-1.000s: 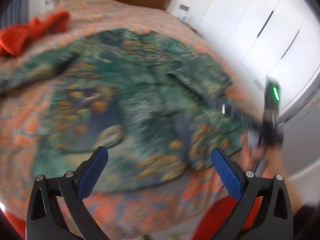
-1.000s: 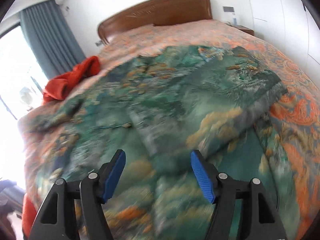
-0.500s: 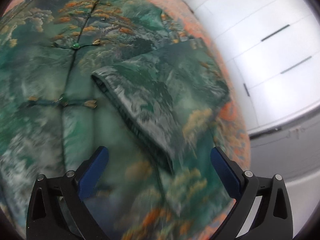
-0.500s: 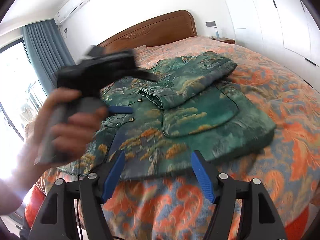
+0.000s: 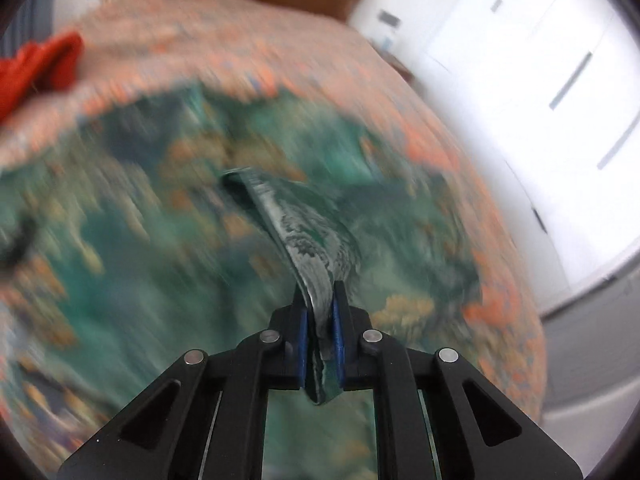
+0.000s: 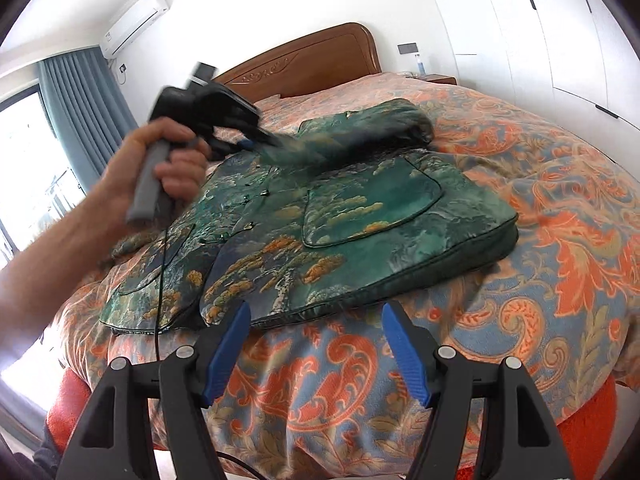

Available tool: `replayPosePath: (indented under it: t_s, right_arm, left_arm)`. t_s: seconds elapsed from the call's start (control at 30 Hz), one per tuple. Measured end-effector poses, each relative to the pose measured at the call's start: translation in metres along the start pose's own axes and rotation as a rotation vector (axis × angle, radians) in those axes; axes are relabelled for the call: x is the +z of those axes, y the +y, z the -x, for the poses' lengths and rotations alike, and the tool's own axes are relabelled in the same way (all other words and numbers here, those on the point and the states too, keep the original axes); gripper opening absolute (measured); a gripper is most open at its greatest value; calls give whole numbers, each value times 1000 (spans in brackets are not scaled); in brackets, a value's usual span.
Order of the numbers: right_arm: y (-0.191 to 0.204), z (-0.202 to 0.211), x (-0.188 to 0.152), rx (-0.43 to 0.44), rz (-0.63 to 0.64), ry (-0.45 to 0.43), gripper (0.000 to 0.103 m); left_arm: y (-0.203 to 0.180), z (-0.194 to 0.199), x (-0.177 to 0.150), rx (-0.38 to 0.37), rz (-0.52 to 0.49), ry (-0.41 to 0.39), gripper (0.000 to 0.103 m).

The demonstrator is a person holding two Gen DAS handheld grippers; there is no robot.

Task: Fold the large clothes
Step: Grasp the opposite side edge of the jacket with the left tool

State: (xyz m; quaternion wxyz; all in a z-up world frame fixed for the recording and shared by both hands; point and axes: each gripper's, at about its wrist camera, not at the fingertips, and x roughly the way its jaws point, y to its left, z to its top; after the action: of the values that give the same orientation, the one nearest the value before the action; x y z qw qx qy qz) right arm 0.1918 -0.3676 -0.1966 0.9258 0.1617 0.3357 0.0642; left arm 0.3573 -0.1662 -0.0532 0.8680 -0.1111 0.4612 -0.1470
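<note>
My left claw (image 5: pixel 319 320) pinched the cuff (image 5: pixel 316 264) above the jacket (image 6: pixel 360 216) on the bed (image 6: pixel 540 184), my right claw (image 6: pixel 316 344) hung apart, and too thin a bite might have let the slick cloth slip.

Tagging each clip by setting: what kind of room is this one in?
A bedroom, most likely: a bed with a carved wooden headboard, white wardrobe doors, and a wall air conditioner above a curtained window.
</note>
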Motion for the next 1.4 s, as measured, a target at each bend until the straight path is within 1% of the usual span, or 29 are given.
replayPosePath:
  t_s: [0.07,0.13,0.2,0.3,0.37,0.43,0.5,0.57,0.63,0.73,0.8,0.83,0.87,0.9,0.93,0.97,1.03,1.07,1.1,1.13,1.17,1.23,1.27,1.4]
  right_arm:
    - [-2,-1,1,-3,-1,-1,70]
    - [-1,-2,2,-5,10,-2,70]
    - [0,-4,3,-4,22,2,70]
    - [-2,-9,6,-2,18,15,70]
    - [-4,-12,13,-3,14,24,70]
    - [-6,-13,20,-9,14,25,70]
    - [-12,-13,40,-6,26,19,70]
    - [-20,-16,68,-15,49,5,70]
    - [-32,-27,104,-60,65,0,70]
    - [-53,-70,164,-127,71,50,70]
    - [-64,-102,196,-147,59,55,70]
    - [-71,-124,213,-146,51,59,70]
    - [-74,-137,223,-141,49,60,70]
    - [-80,-161,239,-134,44,50,70]
    - [-81,-174,245,-131,52,50,70]
    - [-81,-199,254,-131,74,57,70]
    - [-78,-233,260,-119,112,89,70]
    - [-78,-261,259,-103,122,146,70]
    - [-80,-278,255,-102,118,188,70]
    - [-83,-296,250,-126,114,229,71]
    - [-87,-319,240,-166,125,295,71]
    - [-88,-340,230,-207,140,364,71]
    - [-87,-344,230,-220,138,382,72]
    - [-79,-354,243,-250,161,471,72]
  left_arm:
    - [11,-1,18,49,-14,-29,9]
    - [19,-12,26,87,-34,-28,9]
    - [26,-32,25,109,-49,8,10]
    - [37,-67,12,142,-48,78,14]
    - [44,-81,4,147,-30,99,14]
    - [51,-87,4,128,-8,96,14]
    - [55,-88,2,110,12,91,14]
    - [59,-90,2,97,21,86,14]
    - [60,-89,0,96,12,77,14]
    - [62,-89,4,101,-7,57,14]
    - [64,-94,6,99,-11,57,15]
    - [65,-99,6,99,-11,59,16]
    - [66,-104,6,99,-11,62,17]
    - [68,-106,4,98,-11,61,17]
    - [70,-107,1,94,-8,58,18]
    - [71,-108,-1,89,-4,53,18]
    - [75,-110,-4,79,8,45,18]
    - [76,-111,-5,74,13,41,18]
    - [76,-112,-6,69,15,37,19]
    - [77,-113,-7,64,18,33,19]
    - [78,-115,-9,61,19,30,20]
    - [79,-117,-12,63,15,20,22]
    - [80,-118,-13,61,14,16,22]
    - [84,-118,-20,49,12,-7,22]
